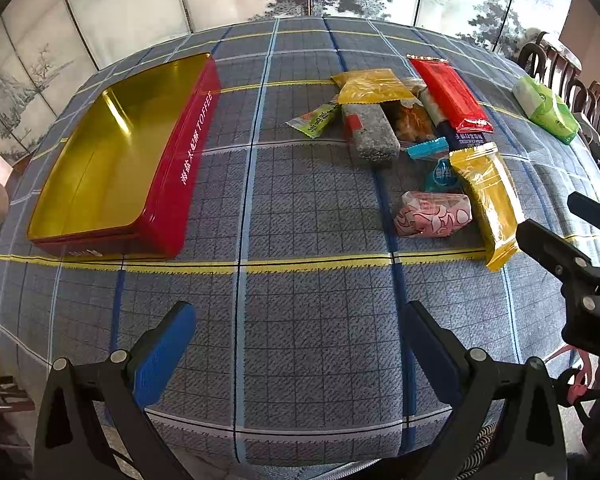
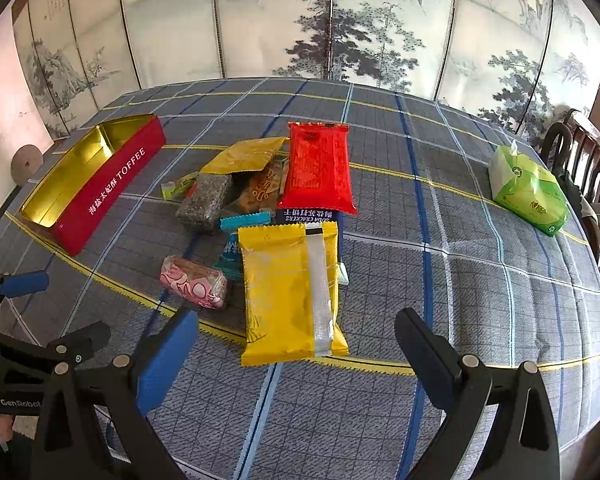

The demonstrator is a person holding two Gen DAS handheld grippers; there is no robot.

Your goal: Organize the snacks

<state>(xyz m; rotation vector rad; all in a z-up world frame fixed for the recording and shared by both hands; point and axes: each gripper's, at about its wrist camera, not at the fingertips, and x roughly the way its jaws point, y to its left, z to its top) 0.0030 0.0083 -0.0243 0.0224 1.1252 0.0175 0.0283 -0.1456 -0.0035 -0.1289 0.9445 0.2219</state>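
Snacks on plaid tablecloth, painted screen behind

Open right claw above yellow packet, snack pile, red toffee tin, checked tablecloth

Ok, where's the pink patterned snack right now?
The pink patterned snack lies at the pile's near-left edge, just left of the big yellow packet, on the tablecloth right of the red tin.
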